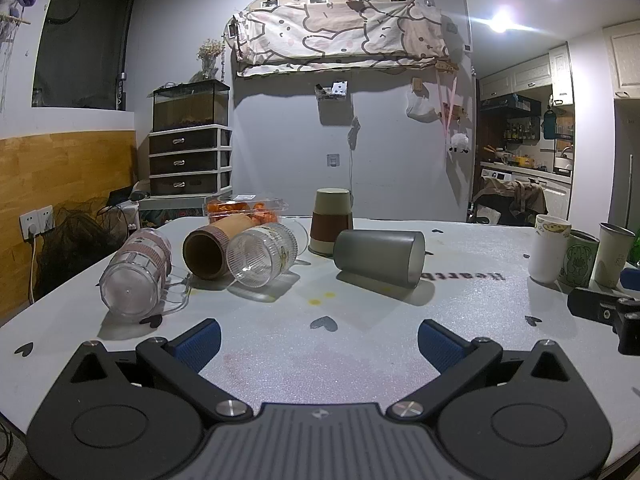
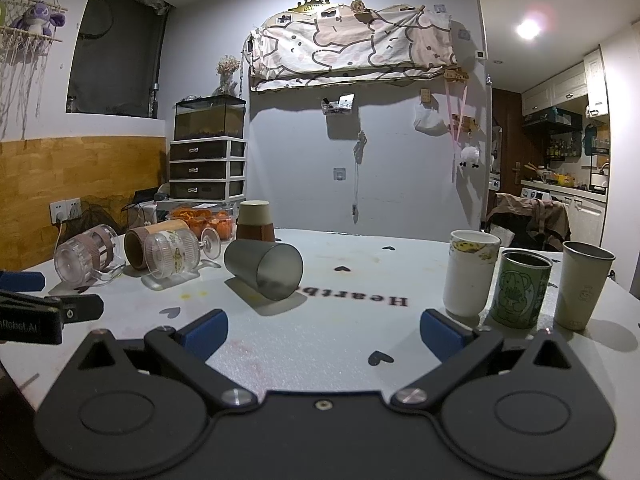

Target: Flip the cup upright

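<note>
A grey frosted cup (image 1: 378, 256) lies on its side in the middle of the white table (image 1: 280, 352), mouth to the right; it also shows in the right wrist view (image 2: 264, 268). Left of it lie a clear ribbed glass (image 1: 262, 254), a brown tube cup (image 1: 216, 246) and a clear mug with pink bands (image 1: 136, 272). A beige and brown cup (image 1: 331, 222) stands upside down behind. My left gripper (image 1: 319, 344) is open and empty, short of the grey cup. My right gripper (image 2: 323, 334) is open and empty, to the right of it.
Three upright cups stand at the right: white (image 2: 472, 272), green (image 2: 520, 288), beige (image 2: 582, 284). A clear box of orange food (image 1: 246, 210) sits at the table's far edge. The left gripper's body (image 2: 40, 316) shows at the right view's left edge.
</note>
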`<state>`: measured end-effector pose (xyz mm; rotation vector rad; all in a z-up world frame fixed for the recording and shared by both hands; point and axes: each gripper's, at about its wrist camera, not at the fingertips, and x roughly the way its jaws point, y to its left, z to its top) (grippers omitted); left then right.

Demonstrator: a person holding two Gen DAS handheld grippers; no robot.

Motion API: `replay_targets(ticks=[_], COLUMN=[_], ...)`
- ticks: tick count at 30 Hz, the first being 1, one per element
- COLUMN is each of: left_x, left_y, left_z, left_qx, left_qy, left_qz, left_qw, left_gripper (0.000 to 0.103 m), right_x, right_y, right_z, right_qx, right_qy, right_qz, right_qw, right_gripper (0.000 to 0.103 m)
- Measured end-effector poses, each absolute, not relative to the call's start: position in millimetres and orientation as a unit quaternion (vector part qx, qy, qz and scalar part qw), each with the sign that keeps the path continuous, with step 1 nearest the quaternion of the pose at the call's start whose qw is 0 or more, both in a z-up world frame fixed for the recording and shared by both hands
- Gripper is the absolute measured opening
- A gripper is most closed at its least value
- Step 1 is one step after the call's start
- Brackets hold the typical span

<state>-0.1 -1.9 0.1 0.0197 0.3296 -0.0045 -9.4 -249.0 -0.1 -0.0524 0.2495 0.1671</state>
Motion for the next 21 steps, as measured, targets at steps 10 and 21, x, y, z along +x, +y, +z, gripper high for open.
replay_targets(ticks=[10,21], left_x=[0.0,0.2], left_y=[-1.9,-2.0], left_z=[0.1,0.2], left_qx=[0.01,0.009], left_qy=[0.165,0.165], left_qz=[-0.002,-0.003], left_qw=[0.986,0.986], left_gripper=[0.103,0.103], right_x=[-9.8,-9.8], right_y=[-249.0,-248.7], right_z=[0.2,0.2], right_qx=[-0.026,-0.027], right_qy=[0.124,0.124], right_qz=[0.083,0.083], right_qw=[0.988,0.988], right_gripper=[0.103,0.103])
